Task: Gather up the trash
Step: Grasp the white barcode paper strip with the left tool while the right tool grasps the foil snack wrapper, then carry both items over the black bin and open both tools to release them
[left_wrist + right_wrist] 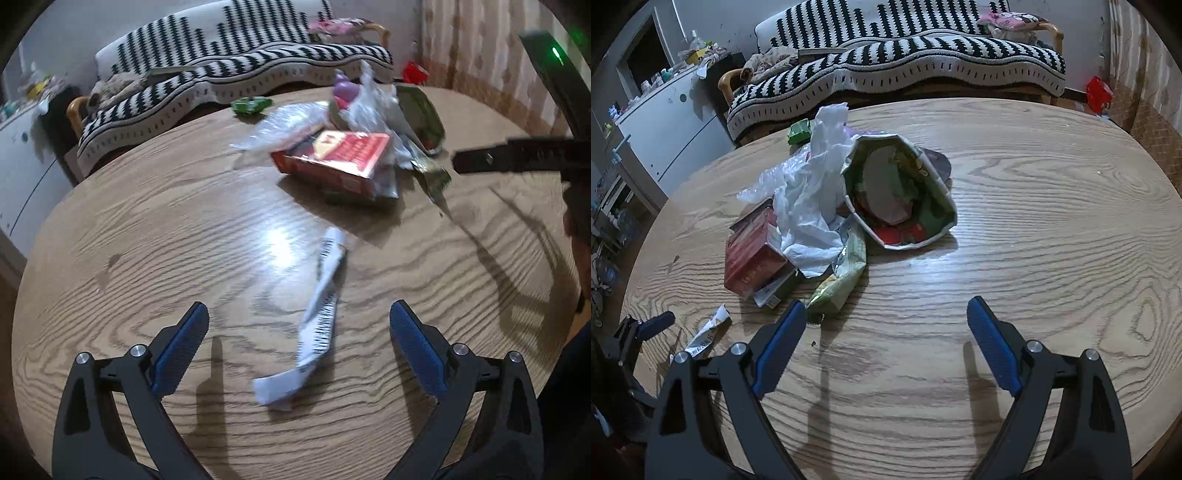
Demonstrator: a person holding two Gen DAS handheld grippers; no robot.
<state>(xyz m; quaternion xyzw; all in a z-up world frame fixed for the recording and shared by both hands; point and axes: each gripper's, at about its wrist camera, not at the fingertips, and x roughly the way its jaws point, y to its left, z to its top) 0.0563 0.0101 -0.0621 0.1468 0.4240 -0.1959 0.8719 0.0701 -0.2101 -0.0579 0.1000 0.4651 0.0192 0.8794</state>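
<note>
A crumpled white wrapper with a barcode (320, 325) lies flat on the round wooden table (147, 240), between the open fingers of my left gripper (298, 314); it also shows in the right wrist view (708, 330). Farther back is a trash pile: a red box (334, 157) (751, 251), clear and white plastic bags (365, 99) (809, 206), a green foil packet (840, 278) and an open paper bag (899, 195) lying on its side with trash inside. My right gripper (886, 317) is open and empty above bare table, near the foil packet.
A small green packet (250, 105) (799, 131) lies at the table's far edge. A striped sofa (897, 62) stands behind the table, a white cabinet (668, 122) at the left. The right gripper's finger (495, 160) shows in the left wrist view.
</note>
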